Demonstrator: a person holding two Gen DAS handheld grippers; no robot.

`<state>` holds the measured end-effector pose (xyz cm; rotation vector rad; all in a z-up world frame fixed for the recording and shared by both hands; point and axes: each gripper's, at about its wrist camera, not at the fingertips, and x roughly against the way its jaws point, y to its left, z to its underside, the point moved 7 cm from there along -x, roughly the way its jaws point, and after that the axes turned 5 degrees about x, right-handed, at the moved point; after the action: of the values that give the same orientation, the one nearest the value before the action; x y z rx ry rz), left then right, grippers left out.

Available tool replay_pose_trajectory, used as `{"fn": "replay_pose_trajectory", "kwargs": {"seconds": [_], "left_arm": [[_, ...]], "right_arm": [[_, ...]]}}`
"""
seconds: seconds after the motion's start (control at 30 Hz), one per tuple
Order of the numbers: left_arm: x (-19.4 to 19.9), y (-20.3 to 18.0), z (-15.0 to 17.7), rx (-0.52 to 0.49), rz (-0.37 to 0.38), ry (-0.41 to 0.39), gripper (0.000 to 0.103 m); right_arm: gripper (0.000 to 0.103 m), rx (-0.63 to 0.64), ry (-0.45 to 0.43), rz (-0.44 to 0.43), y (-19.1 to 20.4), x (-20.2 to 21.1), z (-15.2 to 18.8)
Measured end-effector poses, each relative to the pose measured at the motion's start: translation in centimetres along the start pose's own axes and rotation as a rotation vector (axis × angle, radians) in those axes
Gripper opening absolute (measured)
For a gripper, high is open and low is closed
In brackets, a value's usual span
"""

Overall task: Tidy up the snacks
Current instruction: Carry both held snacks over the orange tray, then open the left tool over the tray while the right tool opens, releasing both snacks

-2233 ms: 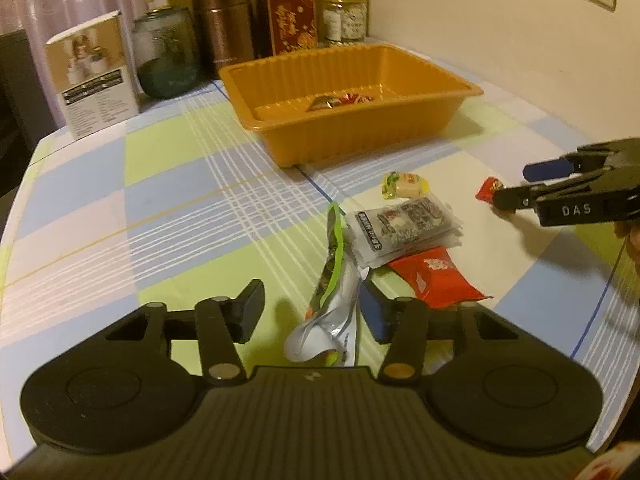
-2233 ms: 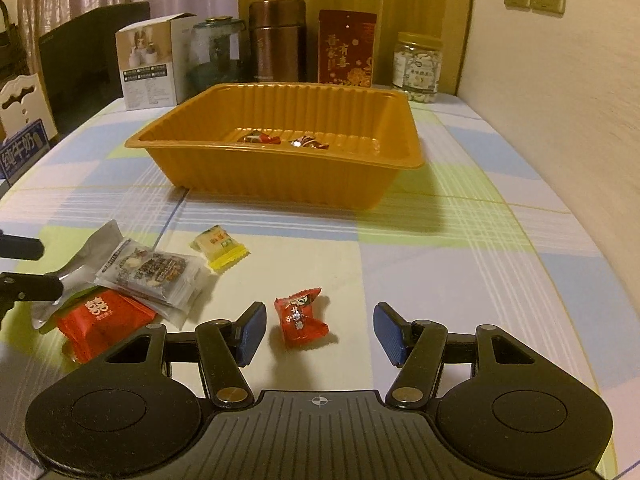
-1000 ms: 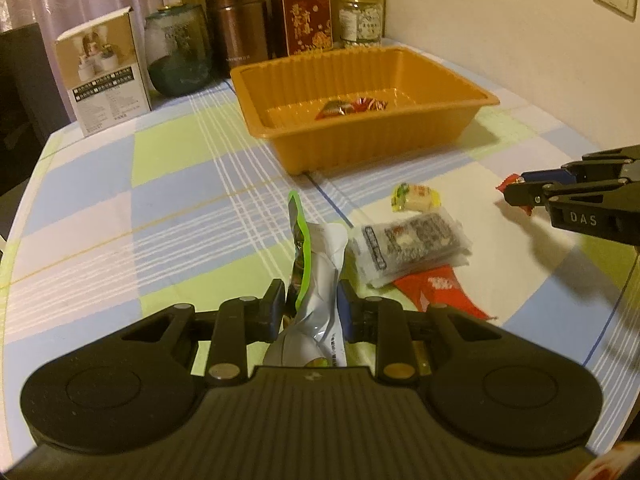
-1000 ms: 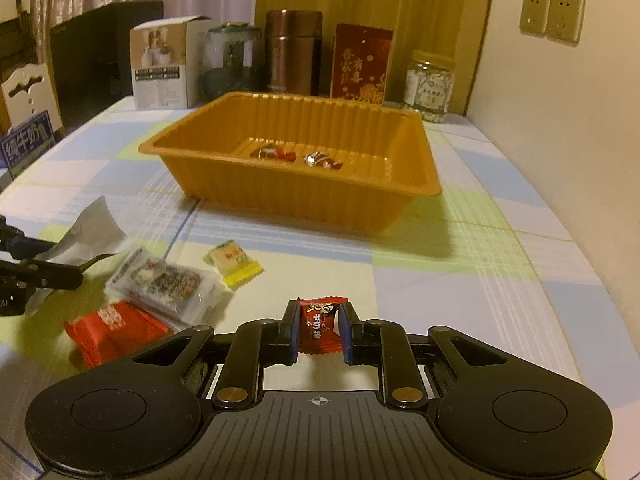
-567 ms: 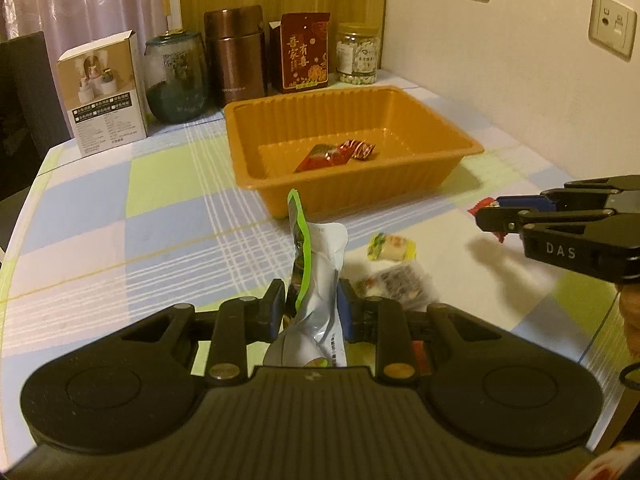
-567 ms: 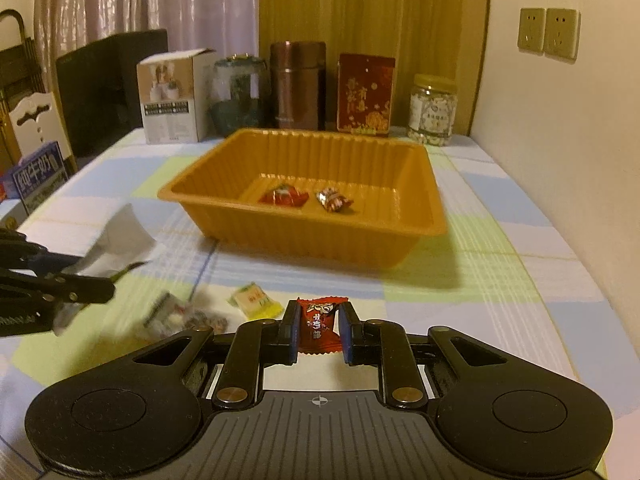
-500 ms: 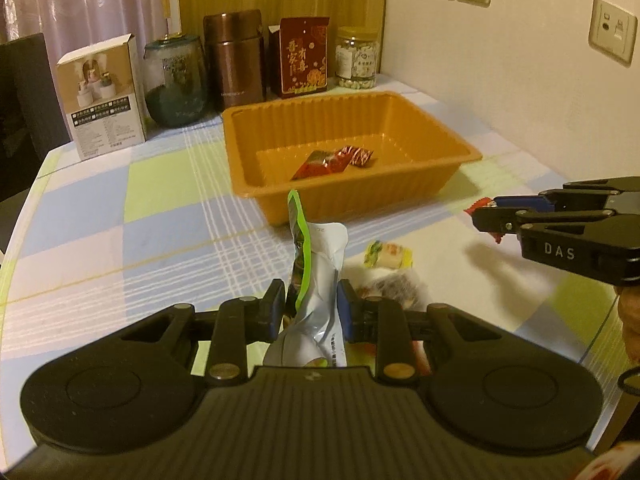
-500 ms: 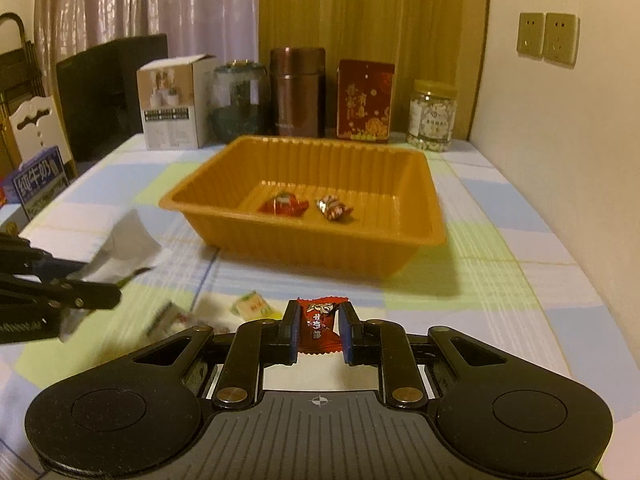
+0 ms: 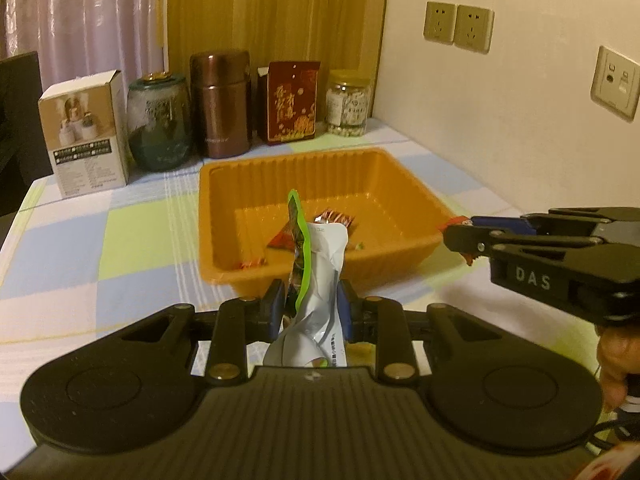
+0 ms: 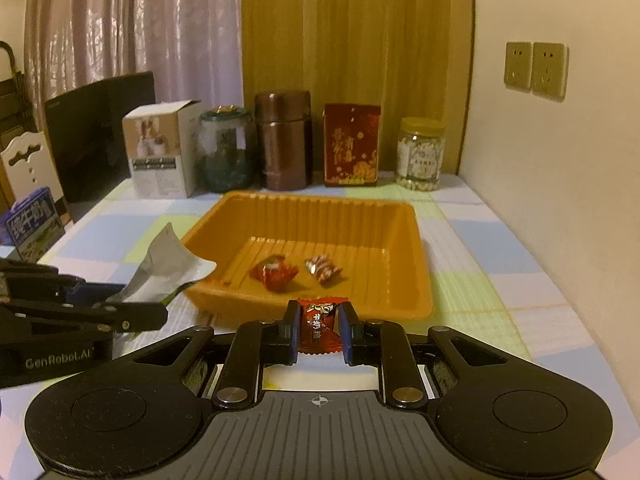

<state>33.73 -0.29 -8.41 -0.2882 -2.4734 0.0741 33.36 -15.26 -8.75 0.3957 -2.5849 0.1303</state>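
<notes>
checked worktop (image 10: 500, 240), orange tray (image 10: 420, 280) mid-way, jars behind it by the curtain. left gripper (image 9: 308, 310) fingers clamp a silver pouch (image 9: 320, 272), right gripper (image 10: 320, 330) fingers a red candy (image 10: 320, 322), both just before the tray.

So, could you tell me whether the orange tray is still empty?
Not empty: the orange tray already holds two wrapped candies on its floor, seen in the right wrist view.

Glossy ribbed orange plastic tray (image 10: 416, 240), shiny crinkled foil pouch (image 9: 320, 280)
</notes>
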Motion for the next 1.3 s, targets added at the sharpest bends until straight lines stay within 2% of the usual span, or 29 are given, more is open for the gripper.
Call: {"fn": "replay_pose_trajectory", "kwargs": {"seconds": [0.27, 0.53, 0.83, 1.2, 1.3], "left_arm": [[-1.4, 0.2, -2.8, 0.019, 0.001, -0.043, 0.025], [-3.7, 0.7, -5.0, 0.025, -0.005, -0.063, 0.025], [-6.6, 2.2, -5.7, 0.038, -0.029, -0.060, 0.025], [-9.2, 2.5, -5.7, 0.044, -0.023, -0.050, 0.025], [-9.1, 3.0, -5.8, 0.060, -0.039, -0.065, 0.034]], "right_arm": [[0.020, -0.067, -0.032, 0.016, -1.6, -1.8, -2.9], [0.020, -0.121, -0.030, 0.037, -3.5, -4.7, -4.4], [0.020, -0.161, 0.020, 0.037, -4.0, -8.2, -4.0], [0.020, -0.190, 0.053, 0.033, -4.3, -10.0, -3.5], [0.020, -0.184, 0.048, 0.026, -4.1, -9.8, -3.6]]}}
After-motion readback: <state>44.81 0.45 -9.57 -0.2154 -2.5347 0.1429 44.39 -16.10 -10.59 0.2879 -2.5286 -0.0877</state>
